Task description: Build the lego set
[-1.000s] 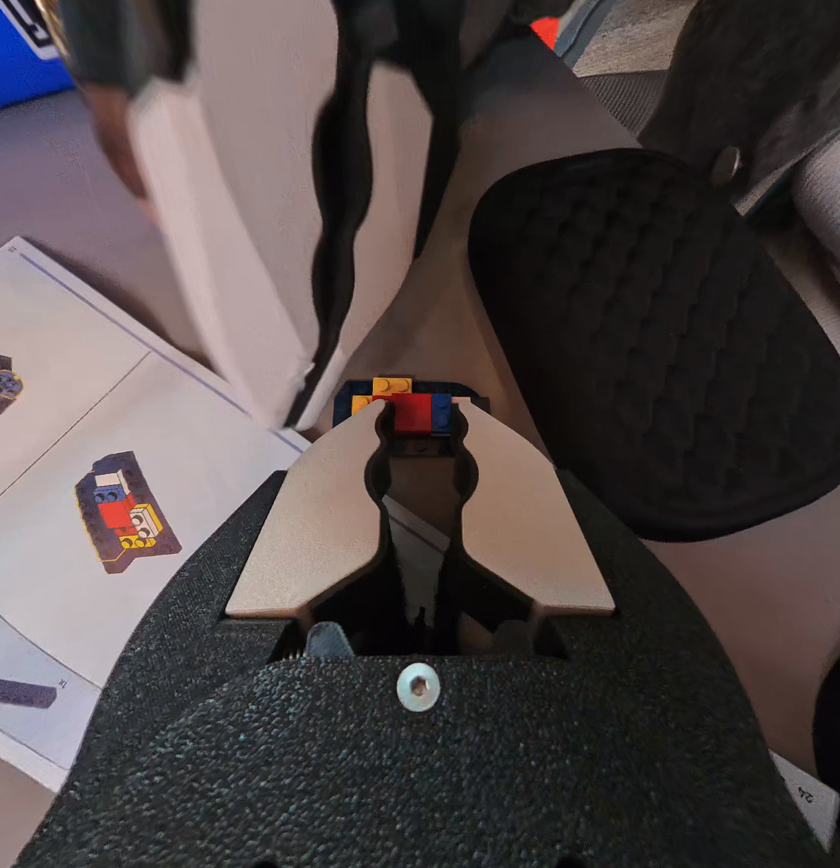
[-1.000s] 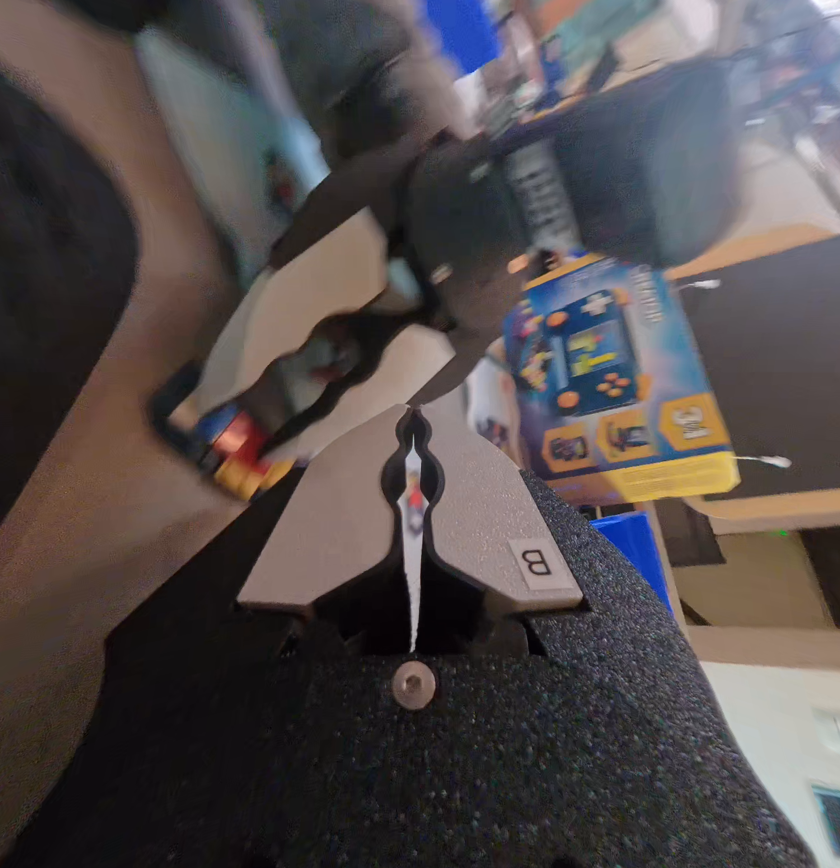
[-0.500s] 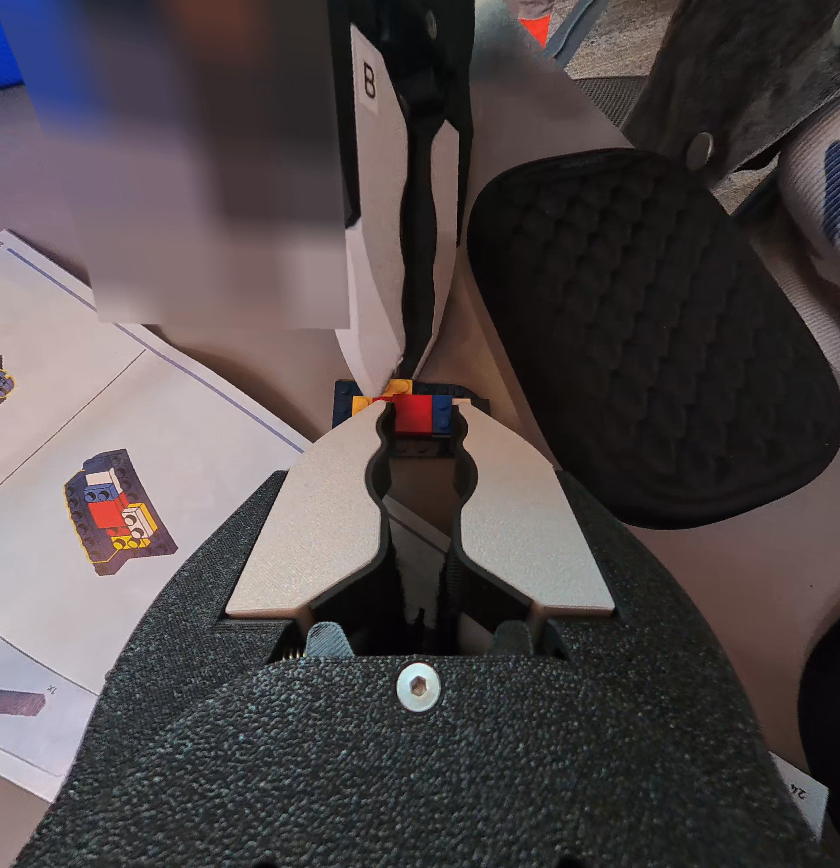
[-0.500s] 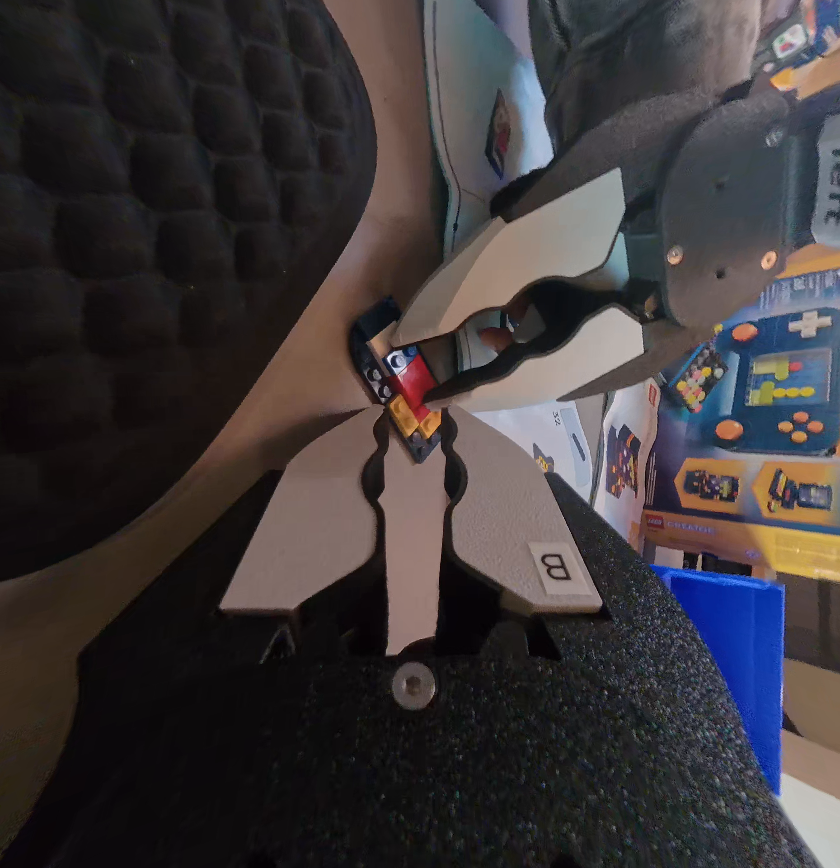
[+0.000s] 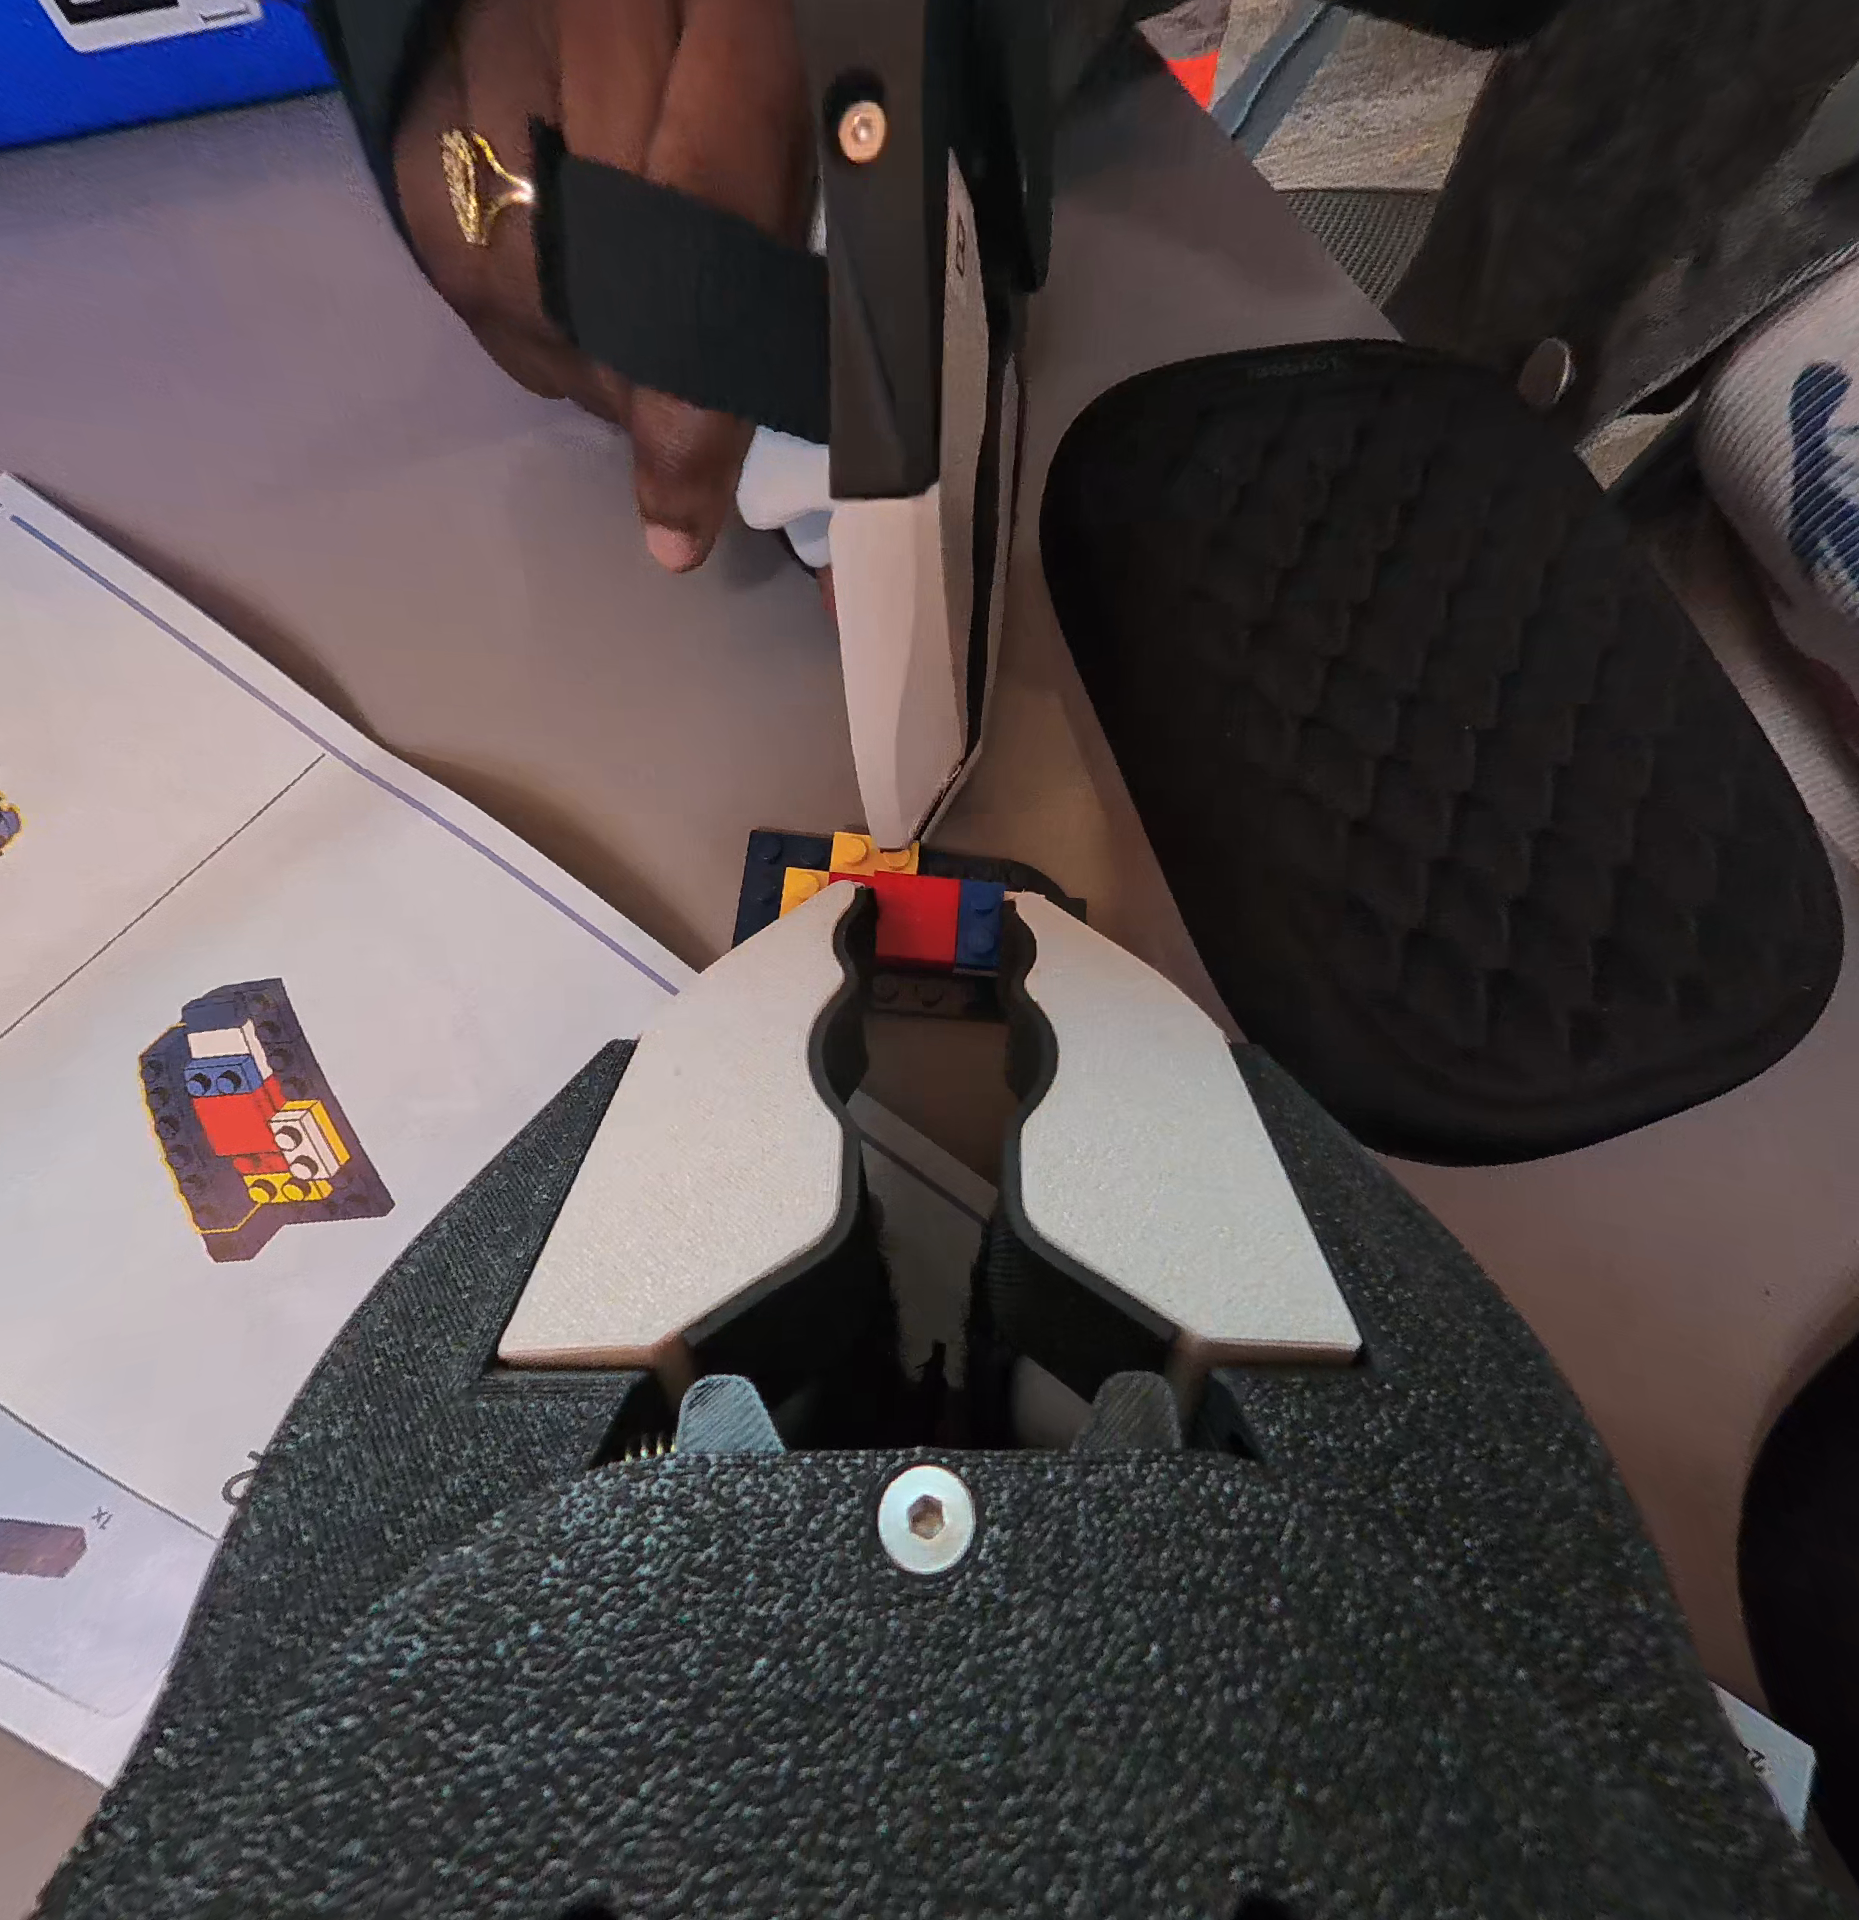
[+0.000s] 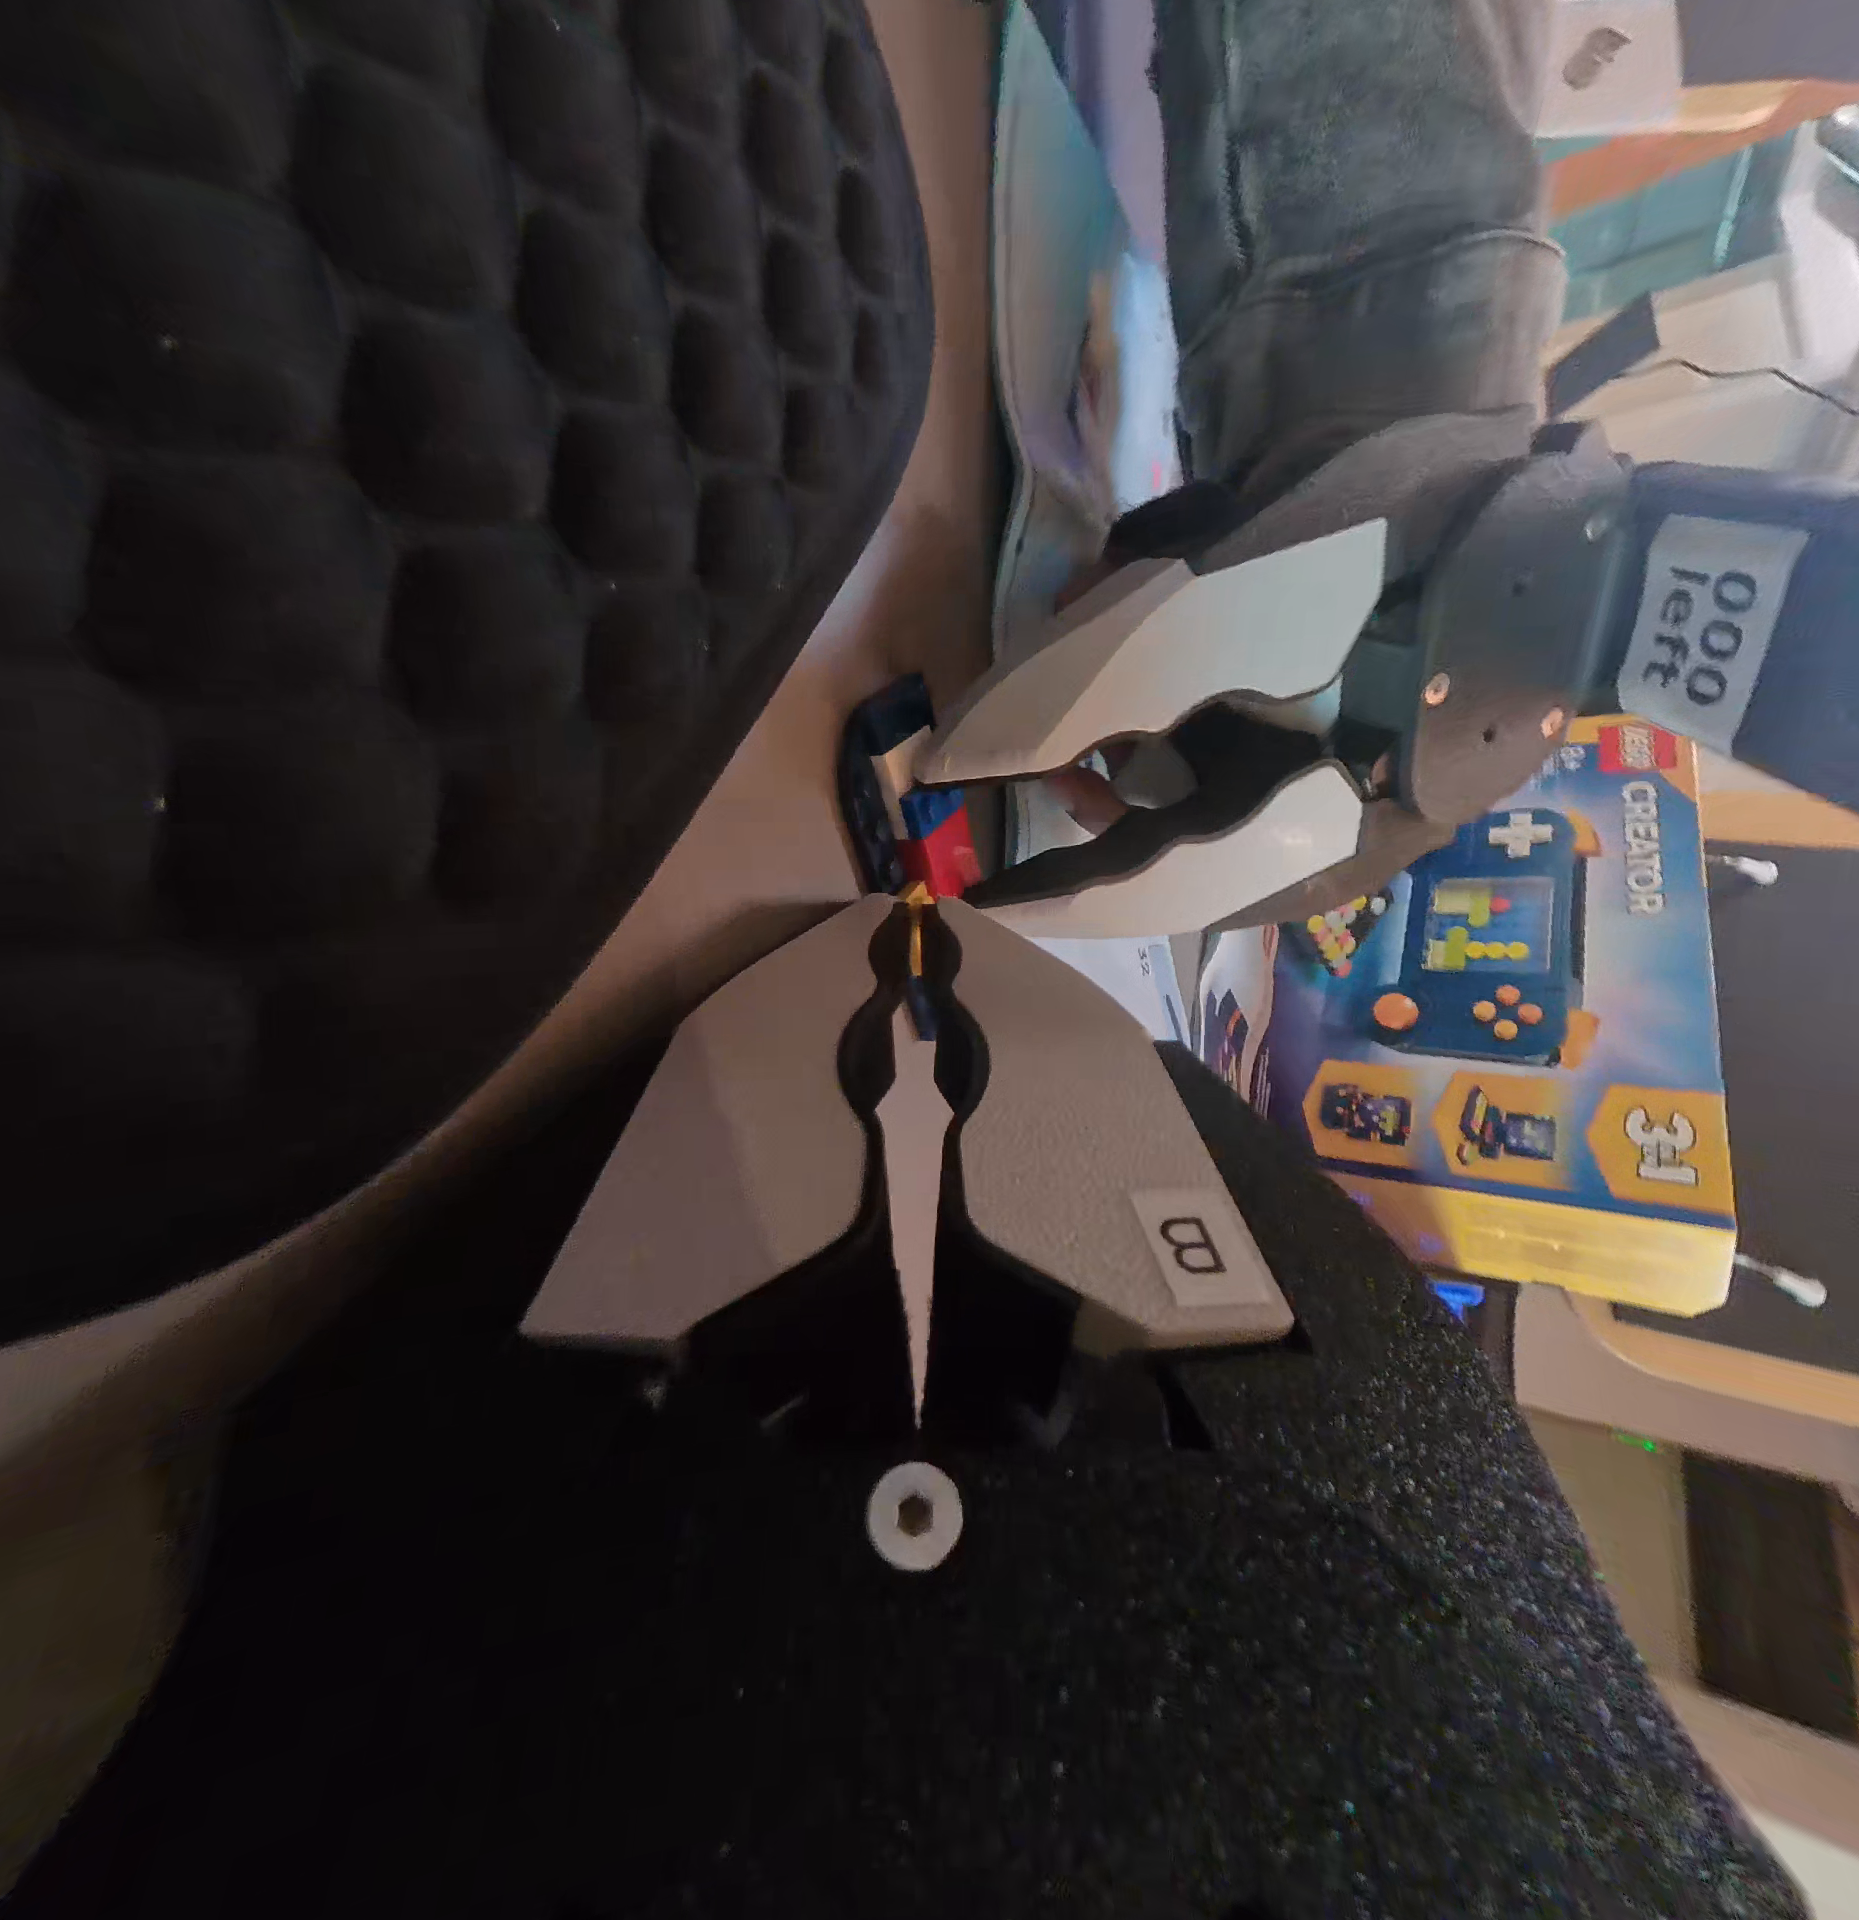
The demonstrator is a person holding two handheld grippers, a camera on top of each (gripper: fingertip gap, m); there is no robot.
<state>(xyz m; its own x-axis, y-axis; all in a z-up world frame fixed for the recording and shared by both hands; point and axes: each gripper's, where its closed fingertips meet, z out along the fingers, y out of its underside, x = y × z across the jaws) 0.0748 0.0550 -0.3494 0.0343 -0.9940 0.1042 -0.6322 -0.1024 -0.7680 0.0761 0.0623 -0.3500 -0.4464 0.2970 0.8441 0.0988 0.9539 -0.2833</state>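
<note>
My left gripper point(image 5: 935, 904) is shut on a small brick build lying on the table. Its fingertips press the sides of the red brick point(image 5: 914, 920) and the blue brick point(image 5: 979, 920), which sit on a dark blue base plate point(image 5: 764, 873). The right wrist view shows the same grip point(image 6: 956, 831) on the red brick point(image 6: 930, 862). My right gripper point(image 6: 912, 906) is shut. It comes down from above point(image 5: 904, 831), and its joined tips rest on the yellow plate point(image 5: 852, 852) at the far side of the build.
A black quilted pad point(image 5: 1424, 727) lies right of the build. An open instruction booklet point(image 5: 229, 987) lies left. A hand point(image 5: 613, 260) holds the right gripper. A toy box point(image 6: 1507, 1039) stands behind the left gripper. A blue bin point(image 5: 125, 73) is at the far left. Left and right tips are no more than a few centimetres apart.
My right gripper swung in, opened around the yellow plate half a second ago, then shut with its tips on that plate. My left gripper kept its grip and did not move.
</note>
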